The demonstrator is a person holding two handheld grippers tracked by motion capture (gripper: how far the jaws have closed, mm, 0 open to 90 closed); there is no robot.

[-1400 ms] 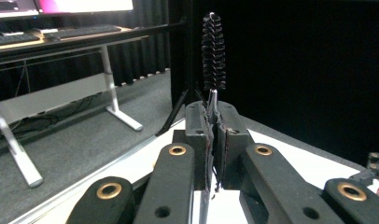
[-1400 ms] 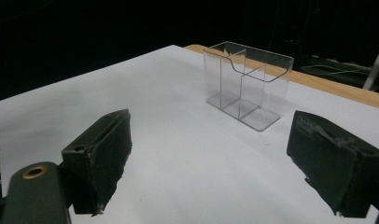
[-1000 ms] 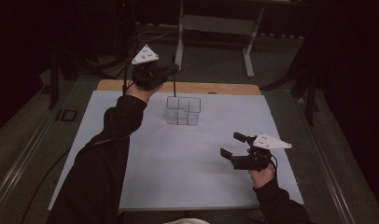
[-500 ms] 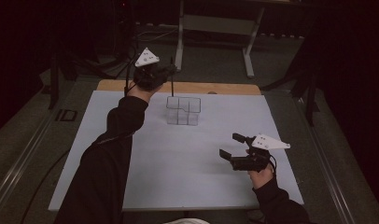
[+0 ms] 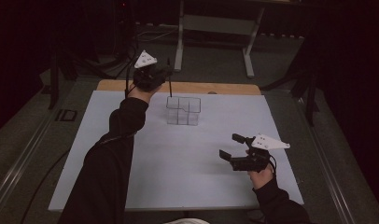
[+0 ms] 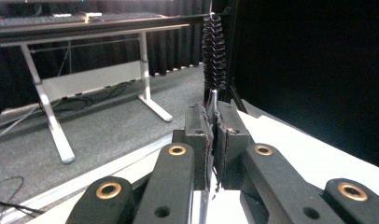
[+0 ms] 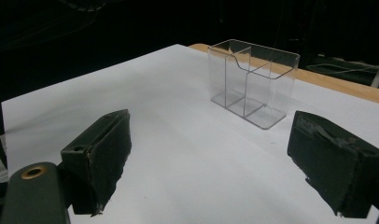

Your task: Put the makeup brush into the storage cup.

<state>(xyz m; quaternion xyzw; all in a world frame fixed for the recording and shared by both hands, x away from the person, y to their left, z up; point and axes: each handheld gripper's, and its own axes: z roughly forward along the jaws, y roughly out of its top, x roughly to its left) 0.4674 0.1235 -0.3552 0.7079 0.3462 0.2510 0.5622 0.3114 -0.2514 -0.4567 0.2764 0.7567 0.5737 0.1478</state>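
A clear plastic organiser box (image 5: 183, 110) with compartments stands on the white table top (image 5: 178, 154), also seen ahead in the right gripper view (image 7: 250, 81). My left gripper (image 5: 163, 74) is raised at the table's far left, just left of the box, shut on a thin black brush (image 5: 169, 77) that stands upright. In the left gripper view its jaws pinch the brush's stem (image 6: 212, 100), the bristles (image 6: 214, 51) rising above. My right gripper (image 5: 233, 146) hovers low at the near right, open and empty, its pads (image 7: 101, 154) spread wide.
A wooden strip (image 5: 178, 87) runs along the table's far edge. Beyond it stands a white-legged bench (image 5: 211, 28) on grey floor. Cables (image 5: 108, 65) lie on the floor at the back left. The room around is dark.
My left gripper with the brush has lifted slightly and stayed by the box's left side. The right gripper has barely moved.
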